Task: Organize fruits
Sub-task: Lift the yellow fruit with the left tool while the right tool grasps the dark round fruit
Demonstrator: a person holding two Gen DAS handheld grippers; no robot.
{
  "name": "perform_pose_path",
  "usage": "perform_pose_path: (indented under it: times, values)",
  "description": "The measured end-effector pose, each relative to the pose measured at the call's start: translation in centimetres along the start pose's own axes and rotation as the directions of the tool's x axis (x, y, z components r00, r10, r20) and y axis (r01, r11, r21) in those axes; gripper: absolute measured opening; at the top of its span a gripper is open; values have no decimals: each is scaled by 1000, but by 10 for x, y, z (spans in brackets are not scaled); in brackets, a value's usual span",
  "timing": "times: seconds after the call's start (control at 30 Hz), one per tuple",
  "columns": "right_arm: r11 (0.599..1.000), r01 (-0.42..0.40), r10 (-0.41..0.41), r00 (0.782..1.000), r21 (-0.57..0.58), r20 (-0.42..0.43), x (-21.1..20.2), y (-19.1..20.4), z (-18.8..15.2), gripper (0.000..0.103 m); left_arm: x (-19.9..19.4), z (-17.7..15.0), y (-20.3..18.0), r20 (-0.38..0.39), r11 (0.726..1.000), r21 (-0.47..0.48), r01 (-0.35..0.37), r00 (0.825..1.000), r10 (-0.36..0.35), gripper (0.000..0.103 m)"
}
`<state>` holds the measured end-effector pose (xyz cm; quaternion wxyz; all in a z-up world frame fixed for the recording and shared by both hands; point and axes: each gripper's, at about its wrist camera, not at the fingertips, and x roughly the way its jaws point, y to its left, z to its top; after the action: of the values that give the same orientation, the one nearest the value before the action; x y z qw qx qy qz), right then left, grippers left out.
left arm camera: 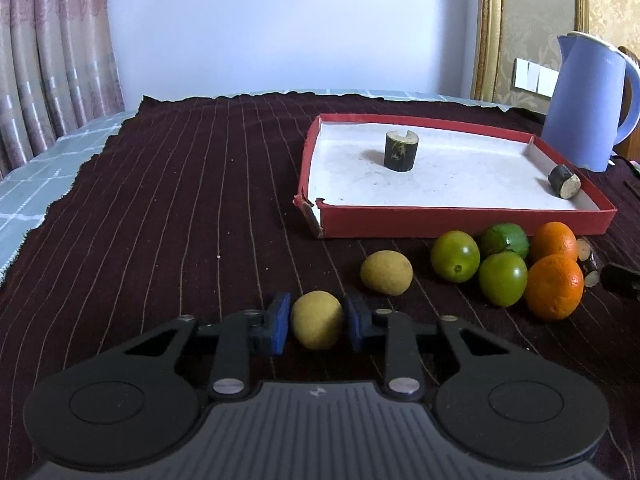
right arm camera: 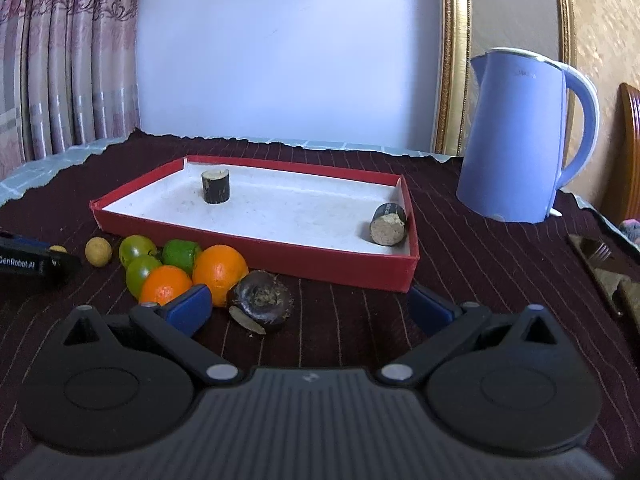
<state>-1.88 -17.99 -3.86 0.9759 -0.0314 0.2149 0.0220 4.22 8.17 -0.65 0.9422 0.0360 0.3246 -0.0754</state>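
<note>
My left gripper (left arm camera: pixel 317 322) is shut on a small tan round fruit (left arm camera: pixel 316 320) low over the dark cloth. A second tan fruit (left arm camera: pixel 386 272), three green fruits (left arm camera: pixel 455 256) and two oranges (left arm camera: pixel 553 286) lie in front of the red tray (left arm camera: pixel 460 222). The tray holds two dark cane pieces (left arm camera: pixel 401 150). My right gripper (right arm camera: pixel 310 308) is open and empty, with a dark brown water chestnut (right arm camera: pixel 260 300) between and just ahead of its fingers, beside the oranges (right arm camera: pixel 220 268). The left gripper shows in the right wrist view (right arm camera: pixel 36 266) at the left edge.
A blue electric kettle (right arm camera: pixel 516 140) stands to the right behind the tray (right arm camera: pixel 352 272). A fork on a brown mat (right arm camera: pixel 600 264) lies at the far right. The striped dark cloth (left arm camera: pixel 180 200) covers the table; curtains hang at the left.
</note>
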Motion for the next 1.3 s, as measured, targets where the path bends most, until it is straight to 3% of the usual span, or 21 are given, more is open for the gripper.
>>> perform_pose_path:
  times: [0.3,0.47,0.73,0.83,1.3]
  values:
    - [995,-6,3,1000,-102,-28,5,10,0,103,-1,-2,2,14,1000,-4,13,1000,-12,26]
    - [994,-44,35,996,-97,-87,15,8,2,77,-1,-3,1,18,1000,2,9,1000,-9,26]
    - [986,-97,79,987,-136,-137,30,18,8,57,-1,-3,0,20,1000,11,10,1000,-10,26]
    - [980,-130,107,982,-150,-153,33,22,9,39,-2,-3,1,23,1000,3,14,1000,-14,26]
    - [990,-78,67,993,-114,-96,7,9,6,39,-8,-4,1,50,1000,-4,1,999,-1,27]
